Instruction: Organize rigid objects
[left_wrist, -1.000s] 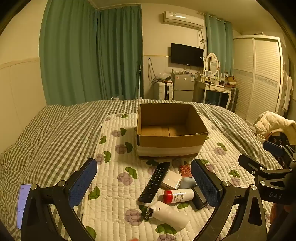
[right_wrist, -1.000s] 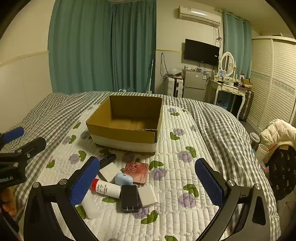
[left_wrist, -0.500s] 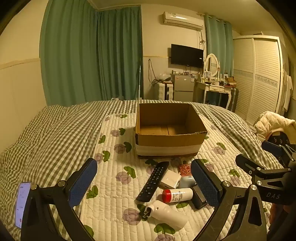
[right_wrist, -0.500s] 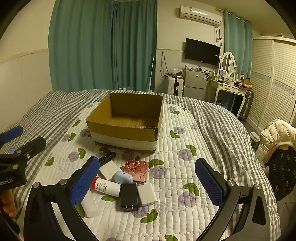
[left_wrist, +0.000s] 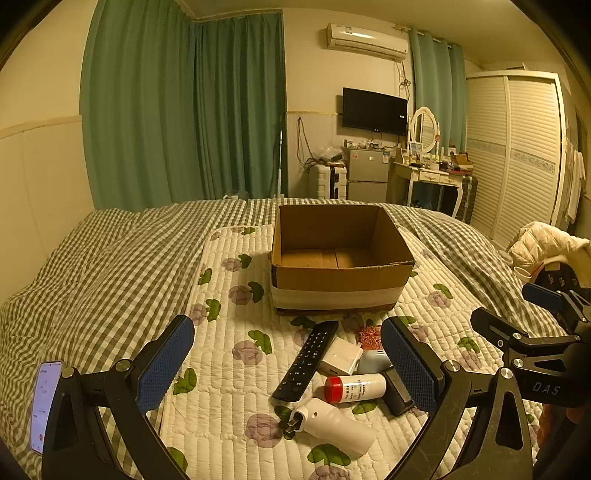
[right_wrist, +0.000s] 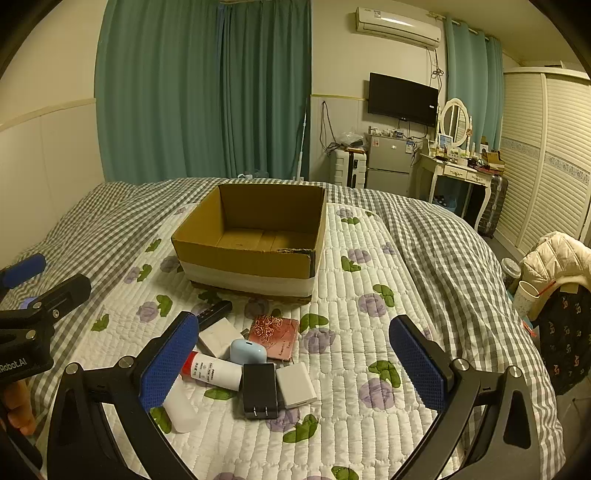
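An open, empty cardboard box (left_wrist: 341, 284) (right_wrist: 251, 260) stands on the quilted floral mat. In front of it lies a cluster: black remote (left_wrist: 306, 360), white square box (left_wrist: 340, 356), red-capped white tube (left_wrist: 354, 387) (right_wrist: 214, 371), white bottle (left_wrist: 330, 426), light-blue case (right_wrist: 248, 351), pink card (right_wrist: 275, 336), black charger (right_wrist: 259, 389), white adapter (right_wrist: 296, 384). My left gripper (left_wrist: 288, 369) is open and empty, above the cluster. My right gripper (right_wrist: 291, 363) is open and empty, also above it. Each gripper shows at the edge of the other's view.
A phone (left_wrist: 44, 404) lies on the checked bedspread at the left. A chair with a cream jacket (right_wrist: 557, 258) and a cup (right_wrist: 526, 299) stand right of the bed. A dresser, fridge and wardrobe line the far wall.
Both grippers have drifted slightly, so the box and cluster sit a little differently in view. Both stay open and empty; no object has moved.
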